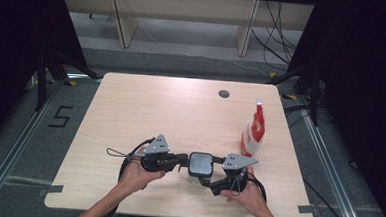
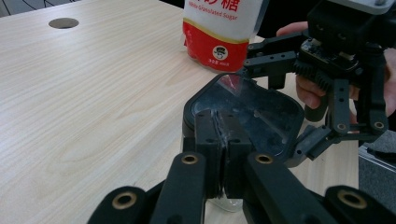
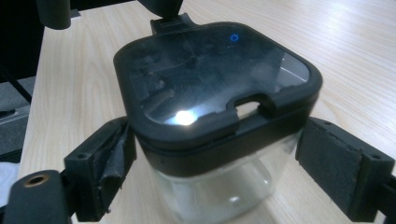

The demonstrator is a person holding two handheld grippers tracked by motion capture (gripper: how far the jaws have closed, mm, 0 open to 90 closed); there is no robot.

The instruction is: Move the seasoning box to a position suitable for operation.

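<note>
Right gripper view, fingers (image 3: pixel 352 177) wide, straddling jar (image 3: pixel 219 140).

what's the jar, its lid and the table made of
Jar: clear glass or hard plastic; see-through, glossy highlights. Lid: black plastic rim around a dark, shiny, smudged panel mirroring a lamp. Table: pale wood-grain board, likely laminate, smooth with a soft sheen.
</note>
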